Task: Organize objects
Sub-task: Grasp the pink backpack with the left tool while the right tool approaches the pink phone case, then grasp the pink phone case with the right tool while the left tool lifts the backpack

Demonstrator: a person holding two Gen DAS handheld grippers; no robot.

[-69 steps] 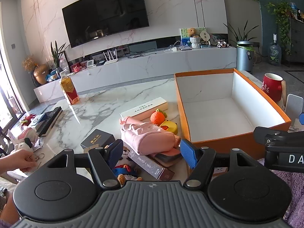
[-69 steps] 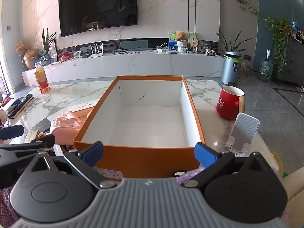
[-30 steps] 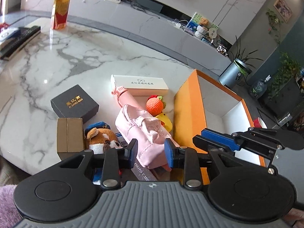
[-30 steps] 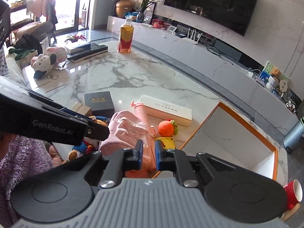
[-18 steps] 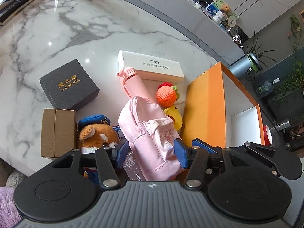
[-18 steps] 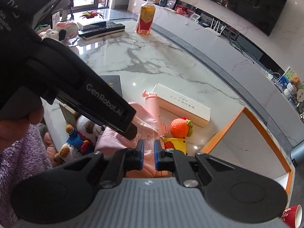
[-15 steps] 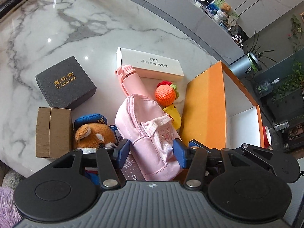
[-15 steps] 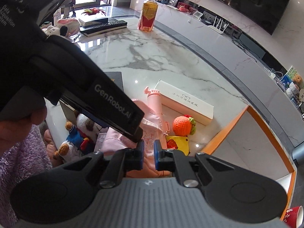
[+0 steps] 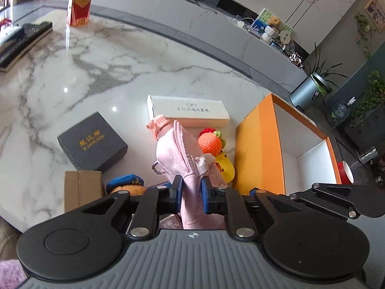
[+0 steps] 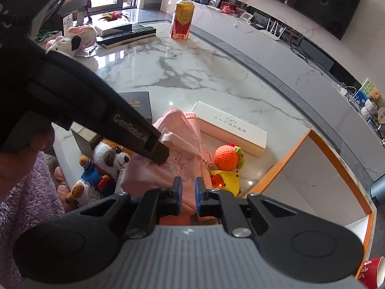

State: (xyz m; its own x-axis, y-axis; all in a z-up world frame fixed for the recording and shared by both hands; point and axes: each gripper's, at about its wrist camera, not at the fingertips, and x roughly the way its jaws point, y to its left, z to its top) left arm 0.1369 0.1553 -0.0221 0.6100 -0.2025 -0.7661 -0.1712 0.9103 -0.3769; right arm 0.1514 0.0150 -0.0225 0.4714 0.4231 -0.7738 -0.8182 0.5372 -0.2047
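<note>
A pink fabric bag (image 9: 178,151) lies over a pink bottle (image 9: 158,125) in a pile on the marble table. My left gripper (image 9: 191,193) has its jaws closing on the bag's near end, and the blue pads press the fabric into a ridge. The right wrist view shows that gripper's tip (image 10: 157,150) on the bag (image 10: 178,166). My right gripper (image 10: 188,196) hovers just above the bag's near edge, shut with nothing between its fingers. The open orange box (image 9: 259,149) with white inside stands to the right.
Around the bag lie a white glasses box (image 9: 190,110), a crochet orange (image 9: 210,142), a yellow duck toy (image 9: 225,168), a dark grey box (image 9: 91,142), a cardboard box (image 9: 81,190) and a plush dog (image 10: 108,159). A red mug (image 9: 344,173) stands beyond the orange box.
My left gripper's jaws stood wide around the pink bag and have now closed on it, bunching the fabric upward. The right gripper stayed shut and edged a little closer to the bag.
</note>
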